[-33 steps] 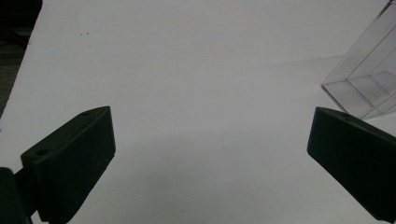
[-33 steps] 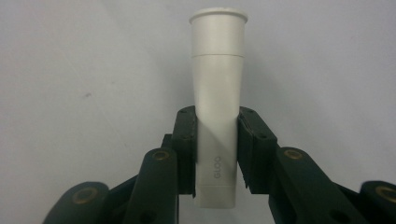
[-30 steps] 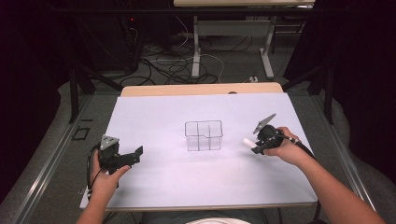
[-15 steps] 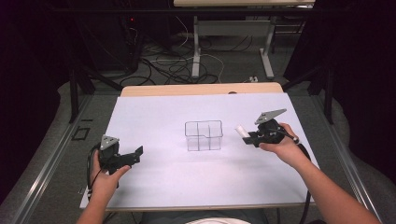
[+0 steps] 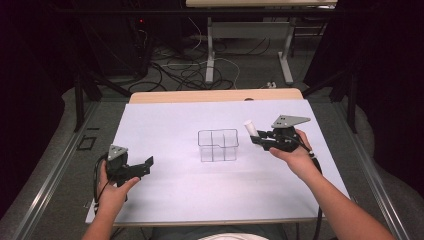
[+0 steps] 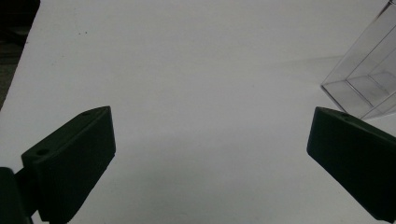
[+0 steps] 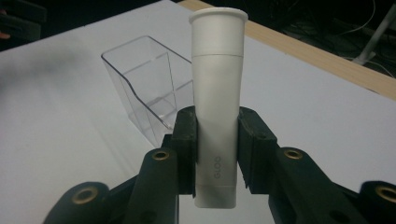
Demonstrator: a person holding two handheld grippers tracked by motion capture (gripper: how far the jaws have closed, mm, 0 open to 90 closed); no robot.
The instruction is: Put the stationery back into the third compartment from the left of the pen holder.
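Count: one white tube [image 7: 217, 107], one clear plastic organizer box [image 5: 218, 145] with four compartments, two hand-held grippers. My right hand-held gripper [image 5: 260, 140] is clamped on the tube's lower body, cap end up, lifted above the white worktop [image 5: 165, 125] just to the right of the box. Small grey print runs along the tube, too faint for me to read with certainty. My left hand-held gripper [image 5: 148, 164] sits near the front left of the worktop, well apart from the box, jaws spread wide with nothing between them.

Dim surroundings, bright tabletop, perhaps slightly soft
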